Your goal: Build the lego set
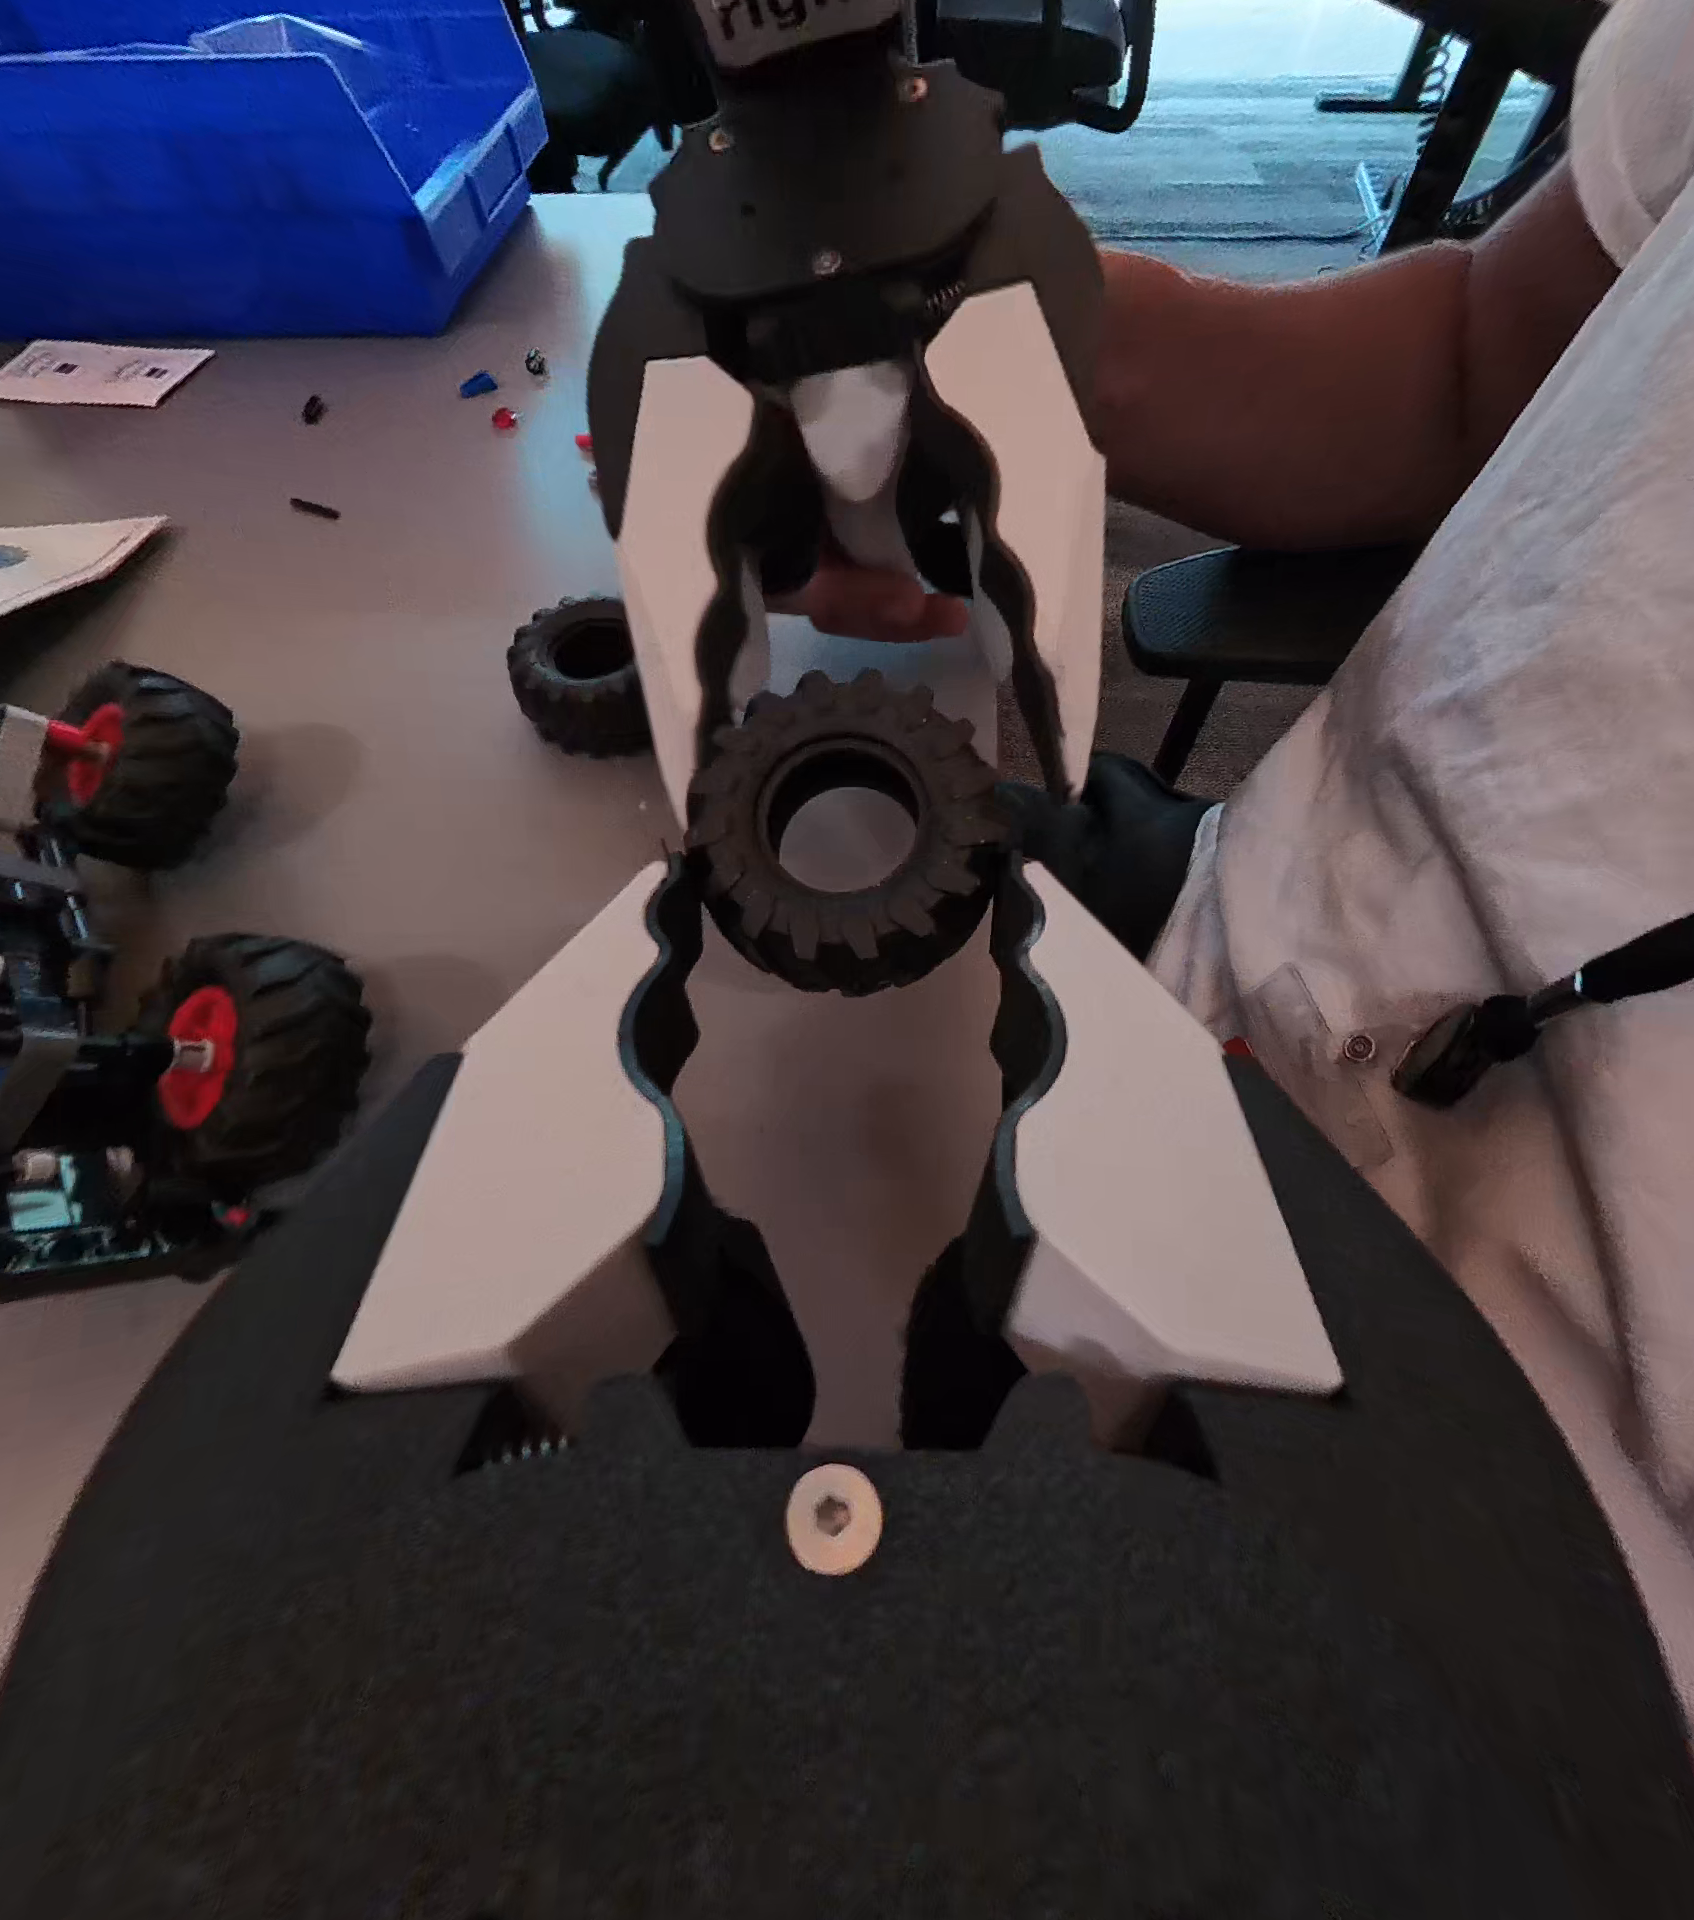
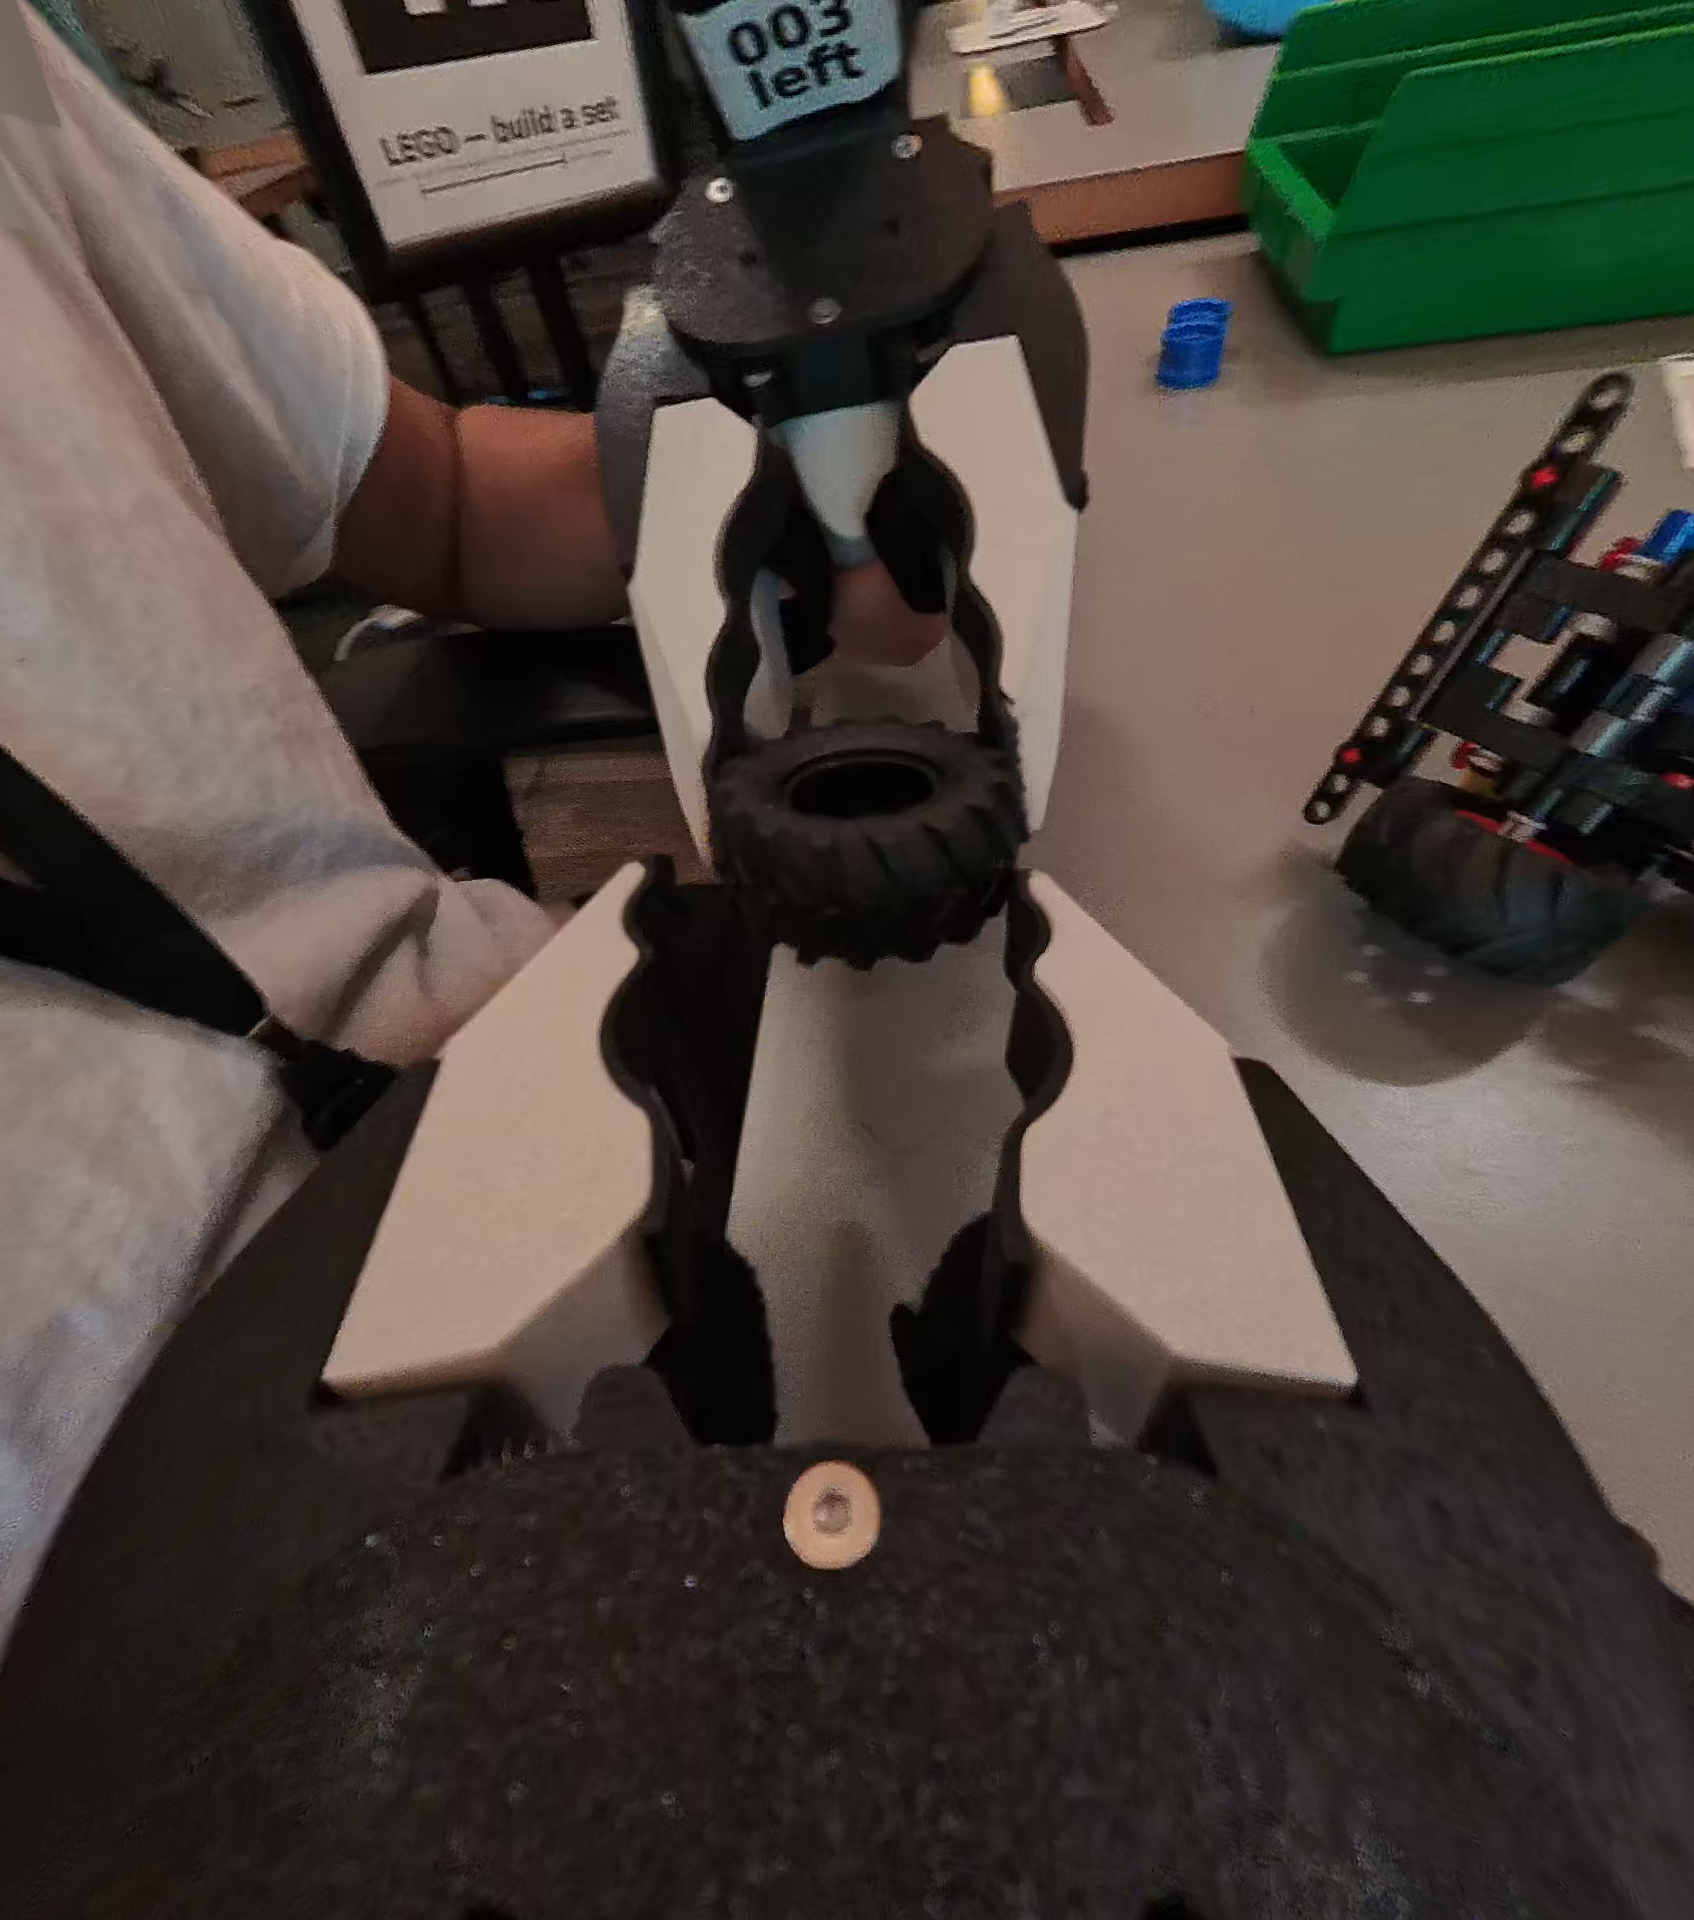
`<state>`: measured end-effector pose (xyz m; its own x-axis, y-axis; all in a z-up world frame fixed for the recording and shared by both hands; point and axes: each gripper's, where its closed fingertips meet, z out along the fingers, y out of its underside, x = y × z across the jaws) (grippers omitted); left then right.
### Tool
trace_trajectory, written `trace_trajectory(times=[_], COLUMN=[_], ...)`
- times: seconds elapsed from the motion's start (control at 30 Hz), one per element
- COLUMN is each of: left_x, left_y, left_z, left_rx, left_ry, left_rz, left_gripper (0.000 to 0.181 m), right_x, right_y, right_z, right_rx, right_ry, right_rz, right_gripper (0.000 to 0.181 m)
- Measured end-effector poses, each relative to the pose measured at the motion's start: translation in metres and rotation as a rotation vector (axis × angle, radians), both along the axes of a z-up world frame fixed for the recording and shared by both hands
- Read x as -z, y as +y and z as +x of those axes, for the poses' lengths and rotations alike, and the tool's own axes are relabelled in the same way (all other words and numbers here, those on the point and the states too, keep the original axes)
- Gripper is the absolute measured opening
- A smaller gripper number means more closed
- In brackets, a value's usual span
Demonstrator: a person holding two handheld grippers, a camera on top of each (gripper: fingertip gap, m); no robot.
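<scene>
My left gripper (image 1: 843, 883) and right gripper (image 2: 838, 894) meet tip to tip above the worktop (image 1: 386, 831) edge, both touching one black tyre (image 1: 838, 842). I cannot tell which gripper clamps it; both sit narrow, at tyre width. The partly built vehicle (image 1: 43, 987) and a loose tyre (image 1: 578, 670) lie aside, with bare worktop between.

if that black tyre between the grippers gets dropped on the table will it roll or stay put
The tyre is round with no hub in its open centre, so it is probably light and may bounce. Landing on its tread it would likely roll; landing on its side it should stay put, like the spare tyre on the table.
</scene>
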<state>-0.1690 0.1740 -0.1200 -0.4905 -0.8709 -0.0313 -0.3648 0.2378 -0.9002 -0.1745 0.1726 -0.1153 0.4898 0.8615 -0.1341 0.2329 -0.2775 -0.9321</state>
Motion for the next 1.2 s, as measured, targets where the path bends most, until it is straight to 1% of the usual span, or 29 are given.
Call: trace_trajectory(times=[0.03, 0.07, 0.13, 0.2, 0.27, 0.3, 0.33, 0.43, 0.53, 0.6, 0.67, 0.77, 0.83, 0.87, 0.93, 1.0, 1.07, 1.1, 1.2], left_x=[0.002, 0.004, 0.008, 0.009, 0.010, 0.009, 0.007, 0.010, 0.017, 0.021, 0.017, 0.013, 0.021, 0.025, 0.037, 0.049, 0.053, 0.050, 0.048], left_y=[-0.002, -0.003, -0.006, 0.001, 0.016, 0.023, 0.032, 0.066, 0.113, 0.146, 0.180, 0.247, 0.279, 0.293, 0.315, 0.329, 0.338, 0.342, 0.346], left_z=[0.004, 0.007, 0.011, 0.015, 0.011, 0.006, 0.001, -0.021, -0.046, -0.068, -0.095, -0.163, -0.211, -0.232, -0.263, -0.275, -0.278, -0.277, -0.266], left_rx=[0.000, -0.008, -0.019, -0.074, -0.146, -0.179, -0.219, -0.373, -0.582, -0.716, -0.832, -1.116, -1.271, -1.337, -1.449, -1.506, -1.542, -1.546, -1.482], left_ry=[-0.007, -0.008, -0.003, -0.006, 0.000, 0.005, 0.003, 0.033, 0.064, 0.085, 0.076, 0.082, 0.138, 0.165, 0.220, 0.262, 0.290, 0.269, 0.247], left_rz=[0.012, 0.029, 0.033, 0.043, 0.067, 0.059, 0.043, 0.007, -0.044, -0.071, -0.060, 0.014, 0.066, 0.099, 0.127, 0.122, 0.141, 0.143, 0.069], left_gripper=[0.056, 0.055, 0.056, 0.053, 0.057, 0.059, 0.061, 0.059, 0.059, 0.063, 0.074, 0.071, 0.072, 0.071, 0.067, 0.063, 0.068, 0.075, 0.087], right_x=[0.002, 0.003, 0.005, 0.008, 0.019, 0.026, 0.032, 0.037, 0.048, 0.058, 0.067, 0.070, 0.070, 0.070, 0.070, 0.069, 0.066, 0.064, 0.059], right_y=[0.003, 0.002, 0.000, 0.003, 0.007, 0.007, 0.001, -0.022, -0.038, -0.046, -0.051, -0.051, -0.050, -0.050, -0.051, -0.050, -0.049, -0.049, -0.049], right_z=[0.004, 0.008, 0.013, 0.025, 0.053, 0.070, 0.083, 0.101, 0.123, 0.135, 0.143, 0.146, 0.146, 0.147, 0.147, 0.151, 0.153, 0.154, 0.153], right_rx=[0.044, 0.056, 0.077, 0.153, 0.289, 0.359, 0.399, 0.462, 0.544, 0.580, 0.602, 0.606, 0.603, 0.600, 0.592, 0.605, 0.623, 0.629, 0.634], right_ry=[-0.026, -0.057, -0.085, -0.109, -0.201, -0.264, -0.317, -0.316, -0.322, -0.355, -0.397, -0.390, -0.372, -0.371, -0.382, -0.400, -0.398, -0.392, -0.353], right_rz=[0.024, 0.039, 0.039, 0.011, -0.013, -0.033, -0.066, -0.120, -0.163, -0.187, -0.214, -0.200, -0.203, -0.205, -0.201, -0.187, -0.163, -0.153, -0.134], right_gripper=[0.056, 0.054, 0.054, 0.056, 0.055, 0.055, 0.055, 0.055, 0.055, 0.055, 0.055, 0.055, 0.055, 0.057, 0.076, 0.079, 0.079, 0.079, 0.078])
